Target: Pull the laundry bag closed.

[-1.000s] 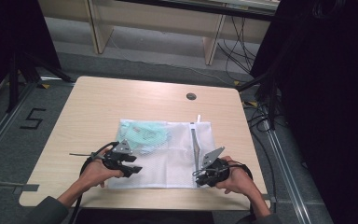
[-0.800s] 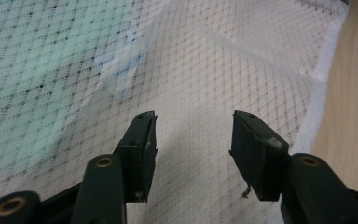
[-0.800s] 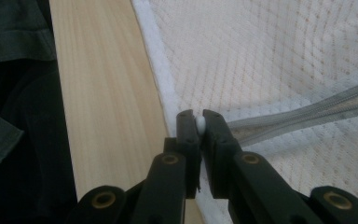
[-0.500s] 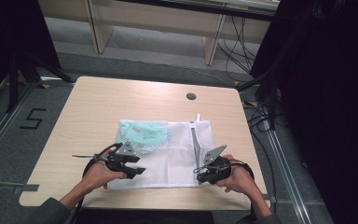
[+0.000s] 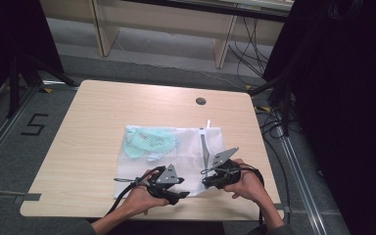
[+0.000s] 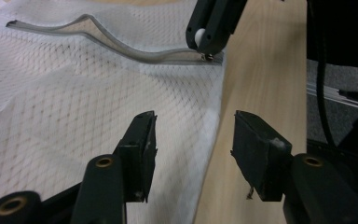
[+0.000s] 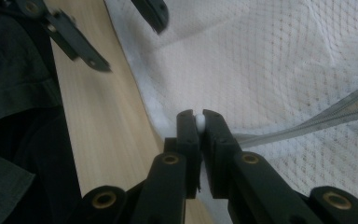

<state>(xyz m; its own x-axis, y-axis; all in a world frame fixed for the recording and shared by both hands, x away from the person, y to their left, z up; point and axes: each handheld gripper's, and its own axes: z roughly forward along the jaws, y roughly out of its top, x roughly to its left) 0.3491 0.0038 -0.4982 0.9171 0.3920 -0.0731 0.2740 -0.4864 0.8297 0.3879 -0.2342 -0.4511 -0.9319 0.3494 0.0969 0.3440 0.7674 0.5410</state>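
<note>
Zipper pull (image 7: 199, 121) between right hand-held gripper (image 7: 199, 122) jaws

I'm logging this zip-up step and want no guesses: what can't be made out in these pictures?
- Small white zipper pull: right gripper view, mostly hidden between the shut right tool's black jaws.
- Pale green fabric items inside the white mesh laundry bag: high view, too small and veiled by mesh to identify.
- Left tool, open: high view, bag edge beneath it covered by the hand.

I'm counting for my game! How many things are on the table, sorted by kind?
Mesh laundry bags: 1
Mint-green cloths inside the bag: 1
Grippers: 2, left gripper and right gripper
Total: 4
</note>
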